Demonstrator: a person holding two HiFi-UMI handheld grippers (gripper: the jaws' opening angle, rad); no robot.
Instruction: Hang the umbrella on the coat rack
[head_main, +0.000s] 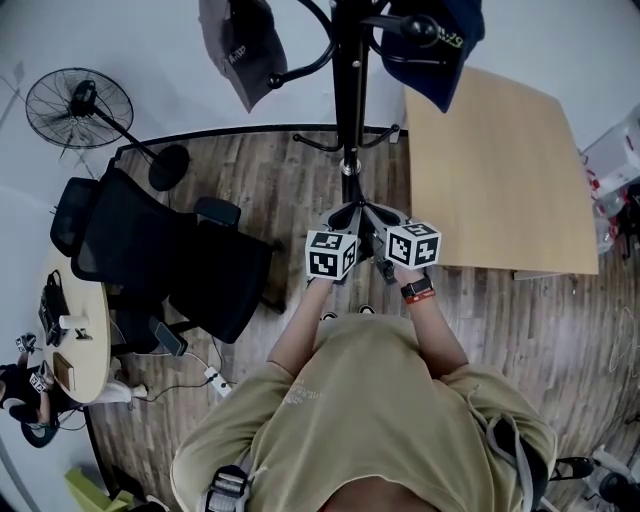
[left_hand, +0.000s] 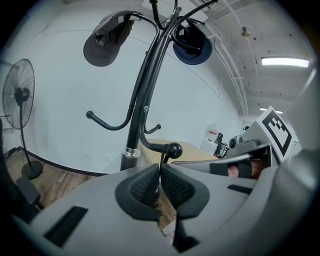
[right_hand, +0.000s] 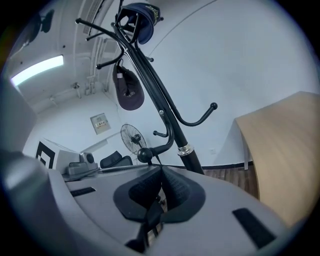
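Both grippers sit side by side right in front of the rack (left_hand: 137, 120) pole. Left gripper (left_hand: 160, 176) fingers (left_hand: 145, 187) are pressed together on a thin dark cord (left_hand: 161, 161). Right gripper (right_hand: 161, 172) fingers (right_hand: 177, 187) are also closed, pinching the same kind of thin strand. From each pair of fingers the cord runs up to the ball tip of a low hook (left_hand: 173, 149), which sits just above and beyond the fingertips. I can't make out the umbrella body in any view. Grey cap (left_hand: 102, 42) and navy cap (left_hand: 192, 47) hang high above the fingers. Wooden tabletop (head_main: 495, 170) is right of the right fingers, chair (head_main: 150, 250) and fan (head_main: 78, 108) far left of the left fingers
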